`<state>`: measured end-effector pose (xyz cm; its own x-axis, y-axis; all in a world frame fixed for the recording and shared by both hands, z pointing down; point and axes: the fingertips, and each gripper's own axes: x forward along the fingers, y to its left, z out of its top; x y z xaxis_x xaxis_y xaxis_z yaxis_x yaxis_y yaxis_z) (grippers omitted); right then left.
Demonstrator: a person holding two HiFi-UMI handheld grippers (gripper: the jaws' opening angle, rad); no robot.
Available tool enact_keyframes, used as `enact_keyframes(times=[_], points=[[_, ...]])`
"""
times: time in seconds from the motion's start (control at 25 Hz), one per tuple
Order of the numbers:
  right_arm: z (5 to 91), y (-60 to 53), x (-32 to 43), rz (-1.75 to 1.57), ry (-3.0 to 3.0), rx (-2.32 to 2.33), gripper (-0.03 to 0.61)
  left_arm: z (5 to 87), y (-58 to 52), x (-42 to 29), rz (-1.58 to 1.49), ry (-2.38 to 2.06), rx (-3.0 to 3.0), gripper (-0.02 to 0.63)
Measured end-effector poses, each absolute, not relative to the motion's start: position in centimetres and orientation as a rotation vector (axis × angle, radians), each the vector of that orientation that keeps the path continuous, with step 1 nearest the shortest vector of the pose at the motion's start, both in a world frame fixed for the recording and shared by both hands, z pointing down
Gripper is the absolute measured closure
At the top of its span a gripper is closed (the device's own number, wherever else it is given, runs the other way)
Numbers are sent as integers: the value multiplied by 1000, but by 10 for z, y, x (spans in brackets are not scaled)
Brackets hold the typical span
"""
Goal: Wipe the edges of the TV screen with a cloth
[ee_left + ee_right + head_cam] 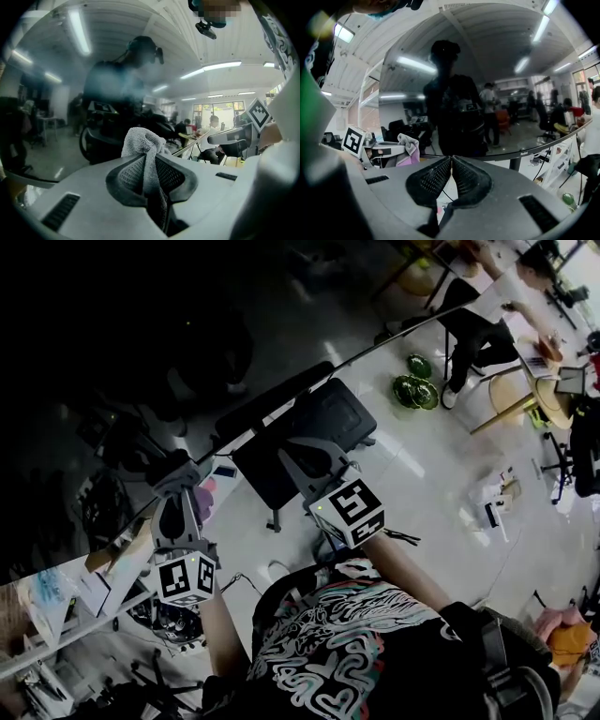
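The TV screen (112, 381) is a dark glossy panel that fills the upper left of the head view and mirrors the room. My left gripper (178, 479) is shut on a grey and pink cloth (205, 495), which it holds against the screen's lower edge. In the left gripper view the cloth (140, 140) bunches above the shut jaws (147, 157), right in front of the screen (70, 93). My right gripper (451, 159) is shut with nothing in it, a little off the screen's bottom bezel (525, 151). From there the left gripper's cloth (410, 143) shows at the left.
A black office chair (309, 427) stands just below the screen's edge. The TV's stand post (515, 164) drops under the bezel. Green objects (417, 390) lie on the floor. A person sits at a table (487, 324) at the top right. A cluttered shelf (56, 596) is at the lower left.
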<state>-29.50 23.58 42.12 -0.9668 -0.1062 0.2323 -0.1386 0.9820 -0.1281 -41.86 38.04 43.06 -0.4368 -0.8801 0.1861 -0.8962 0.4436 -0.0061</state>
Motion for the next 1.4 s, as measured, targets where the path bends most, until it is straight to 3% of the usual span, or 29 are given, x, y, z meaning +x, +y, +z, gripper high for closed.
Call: enact_keyframes(times=[1.4], points=[[423, 170, -268, 265, -2903, 257, 545, 434, 303, -381, 152, -2432, 1670, 563]])
